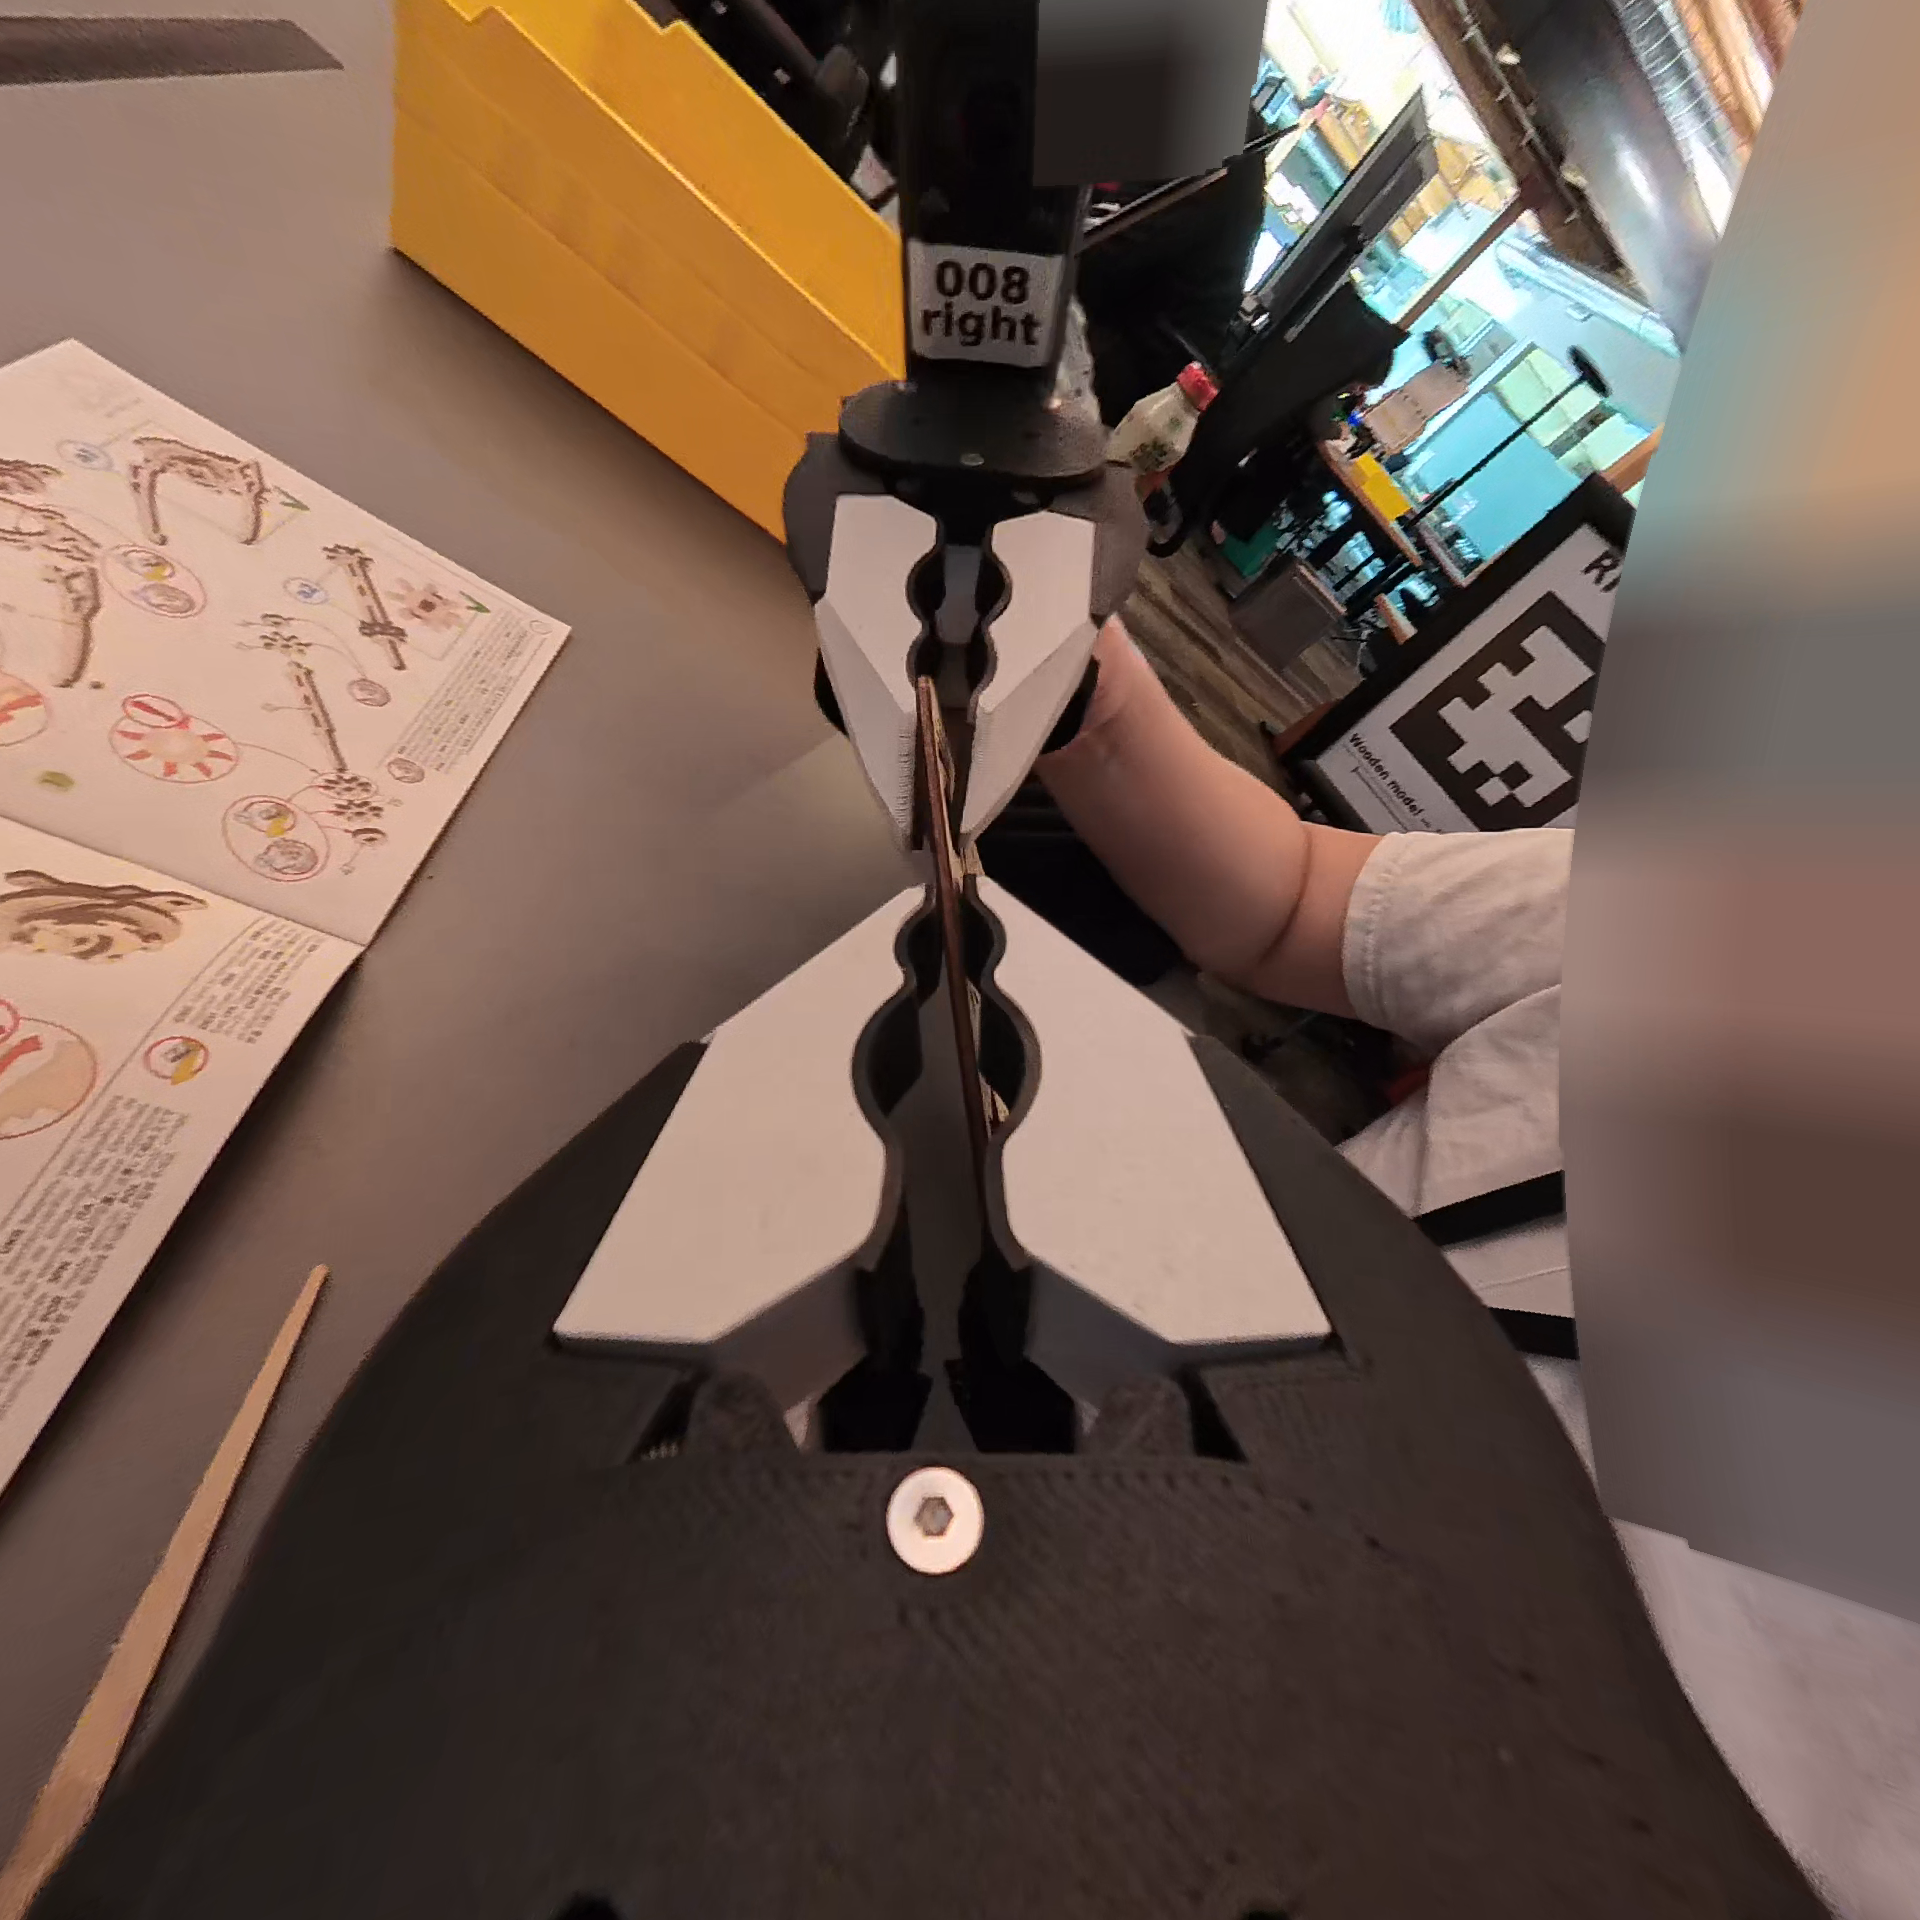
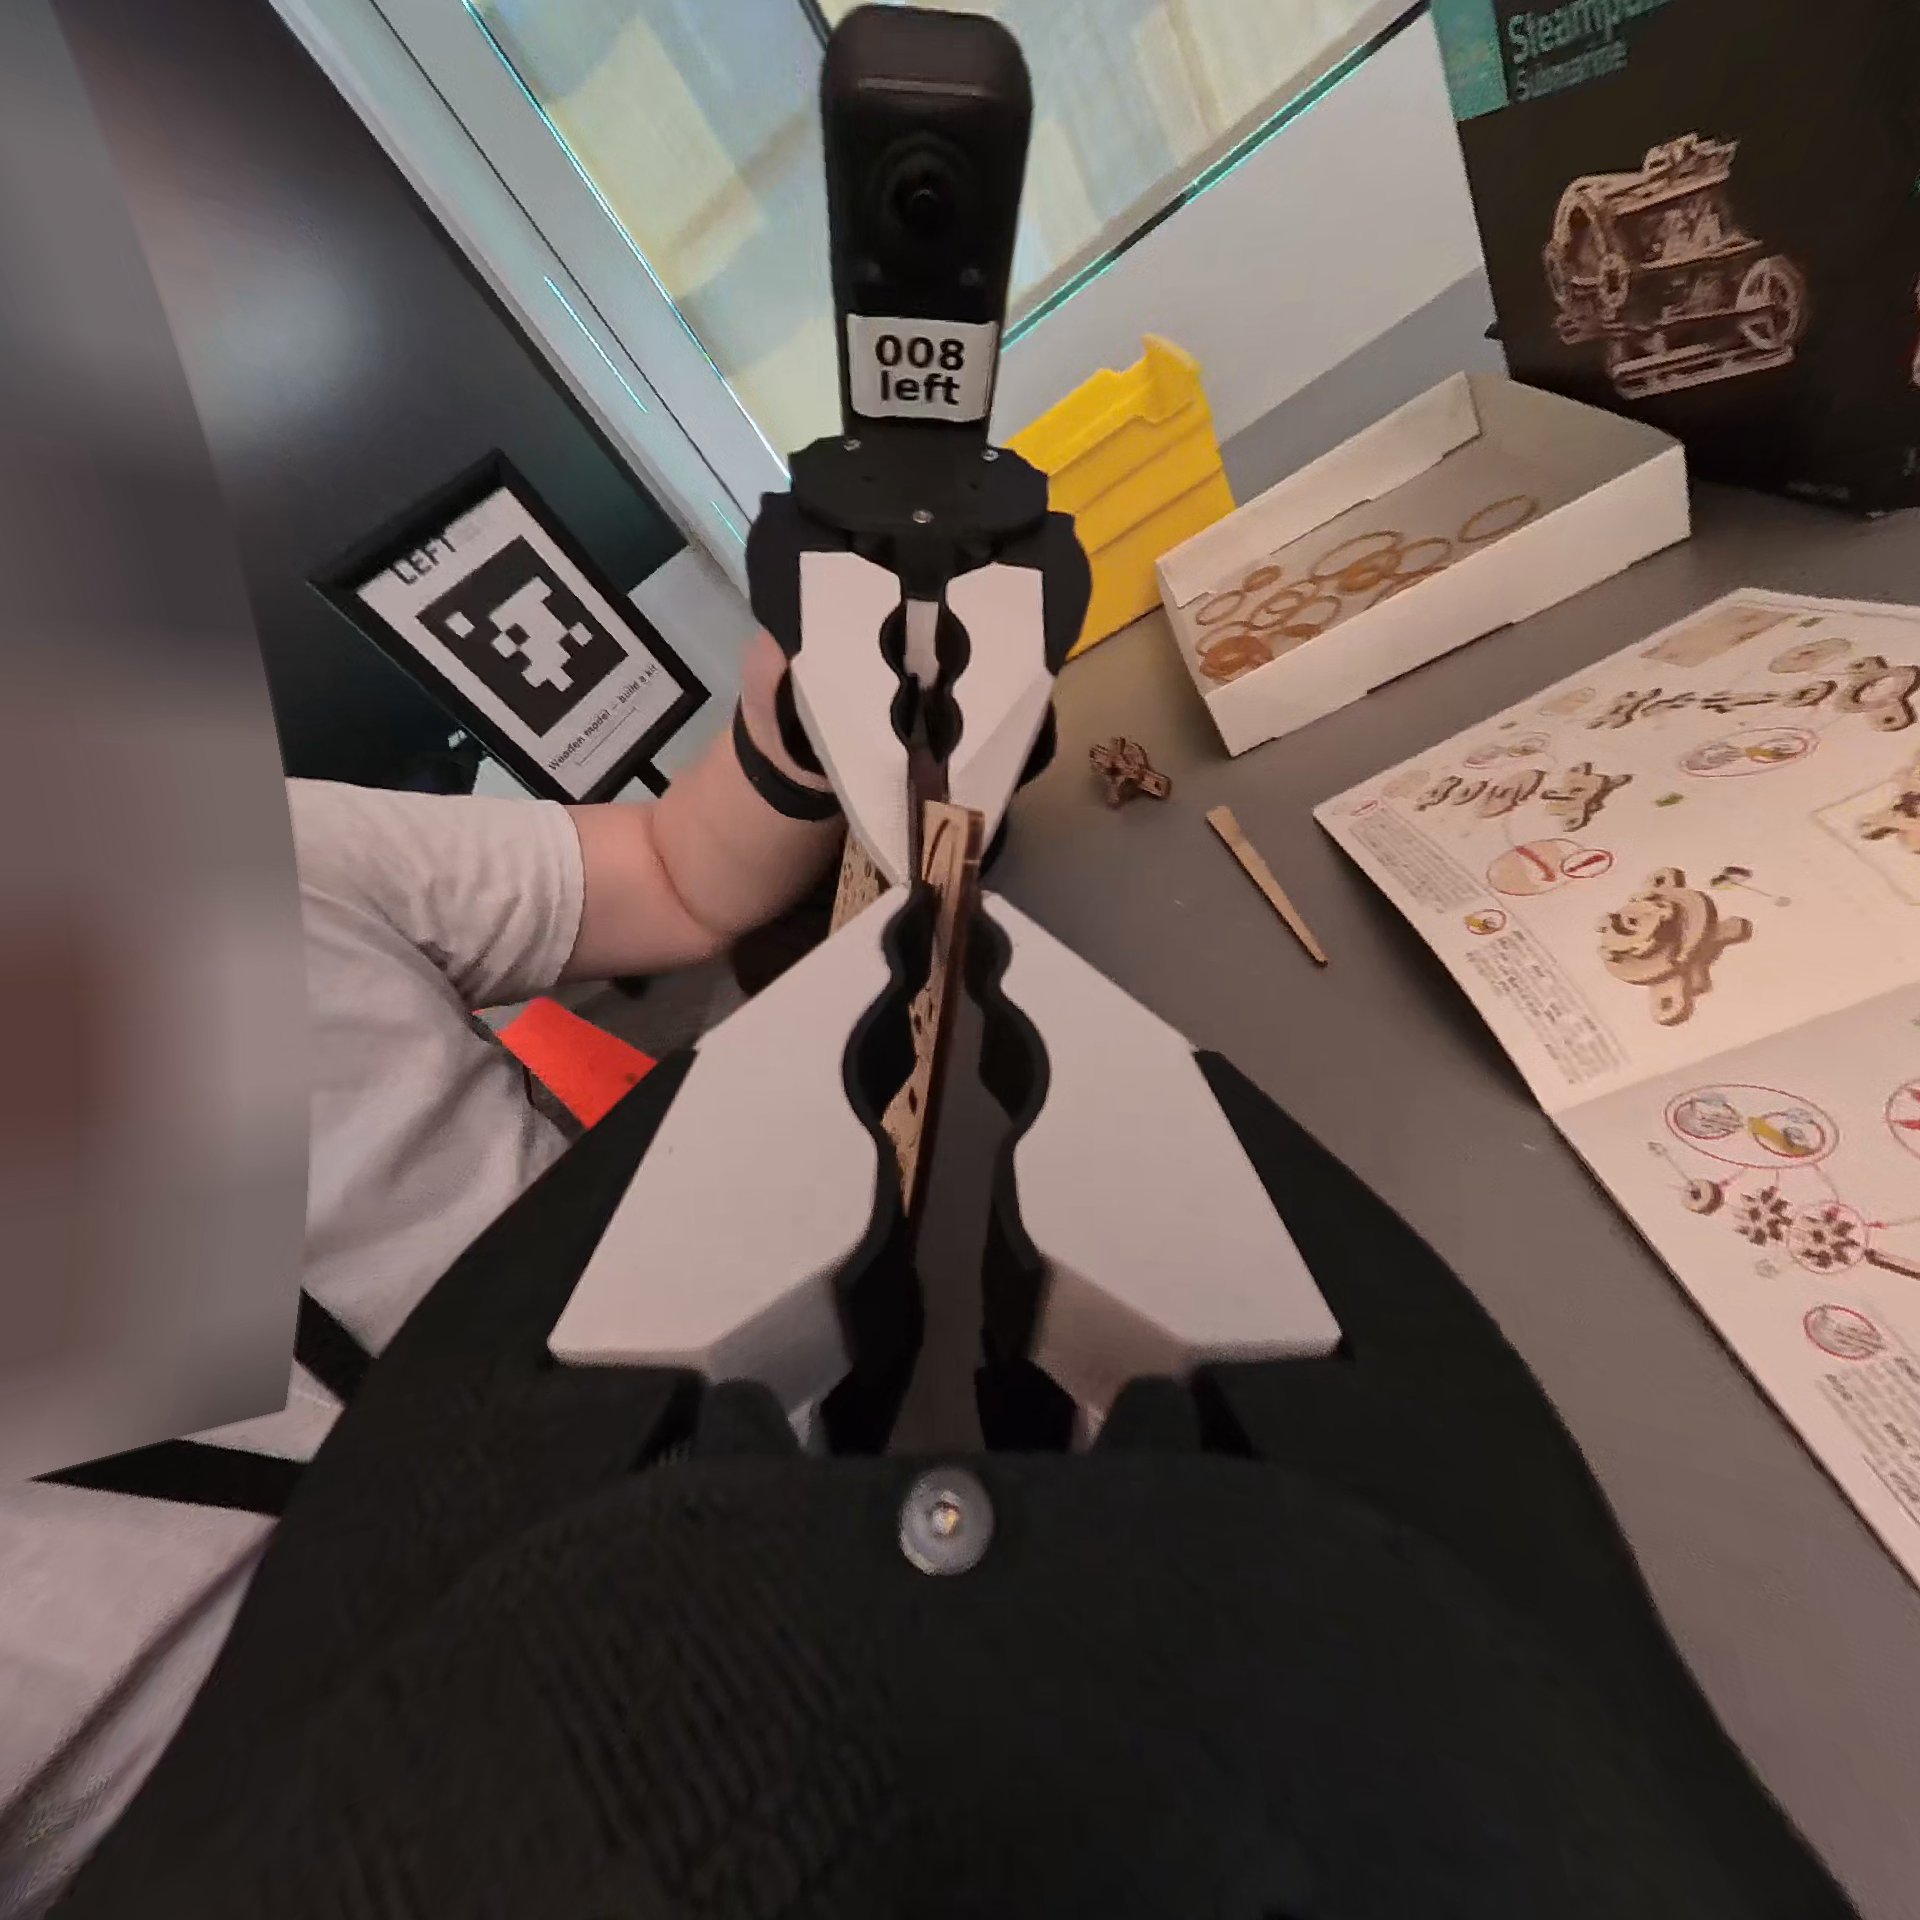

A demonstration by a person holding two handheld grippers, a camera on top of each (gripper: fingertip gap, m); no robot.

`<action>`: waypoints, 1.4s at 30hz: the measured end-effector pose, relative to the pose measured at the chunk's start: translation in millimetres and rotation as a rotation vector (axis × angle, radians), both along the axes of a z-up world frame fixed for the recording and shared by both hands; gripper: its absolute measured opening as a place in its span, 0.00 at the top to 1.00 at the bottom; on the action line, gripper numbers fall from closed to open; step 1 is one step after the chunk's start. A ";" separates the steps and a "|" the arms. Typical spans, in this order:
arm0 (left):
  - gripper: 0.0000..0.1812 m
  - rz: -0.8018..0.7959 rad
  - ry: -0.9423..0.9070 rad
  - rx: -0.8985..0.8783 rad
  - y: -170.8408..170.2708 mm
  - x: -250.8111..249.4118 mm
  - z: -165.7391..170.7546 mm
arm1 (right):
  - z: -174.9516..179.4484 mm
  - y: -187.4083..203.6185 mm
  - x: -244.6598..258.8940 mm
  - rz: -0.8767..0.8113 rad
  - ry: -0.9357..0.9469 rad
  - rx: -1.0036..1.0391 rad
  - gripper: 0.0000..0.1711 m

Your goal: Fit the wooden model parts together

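Observation:
My two grippers face each other tip to tip above the table's near edge. The left gripper (image 1: 940,902) is shut on a thin flat wooden model part (image 1: 961,997), seen edge-on between its white fingers. The right gripper (image 1: 940,831) is shut on the far end of the same thin wood. In the right wrist view the right gripper (image 2: 940,899) clamps a pale laser-cut wooden plate (image 2: 916,1091). The left gripper (image 2: 930,831) clamps wood just beyond it. I cannot tell whether this is one piece or two pressed together.
An open instruction sheet (image 2: 1662,883) lies on the grey table (image 1: 540,1039). A wooden stick (image 2: 1262,883), a small wooden assembly (image 2: 1127,771), a white tray (image 2: 1631,468) of wooden rings, a yellow bin (image 1: 644,239) and a dark kit box (image 2: 1683,239) are there too. Left and right tips are no more than a few centimetres apart.

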State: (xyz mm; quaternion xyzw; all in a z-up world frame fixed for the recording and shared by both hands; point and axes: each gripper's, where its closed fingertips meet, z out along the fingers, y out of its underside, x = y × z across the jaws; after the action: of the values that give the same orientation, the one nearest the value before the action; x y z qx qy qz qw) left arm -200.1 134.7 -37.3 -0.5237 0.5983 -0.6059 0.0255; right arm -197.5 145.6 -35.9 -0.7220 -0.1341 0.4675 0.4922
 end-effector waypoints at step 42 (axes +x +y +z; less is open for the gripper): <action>0.99 -0.098 0.051 0.055 -17.7 -6.4 -15.5 | -13.2 -12.9 -12.1 0.122 -0.026 -0.099 0.99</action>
State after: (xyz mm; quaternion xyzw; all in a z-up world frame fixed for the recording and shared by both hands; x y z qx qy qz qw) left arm -206.5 117.0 -52.9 -0.5081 0.6402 -0.5762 -0.0050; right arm -209.5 132.7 -49.2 -0.7418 -0.1609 0.4934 0.4248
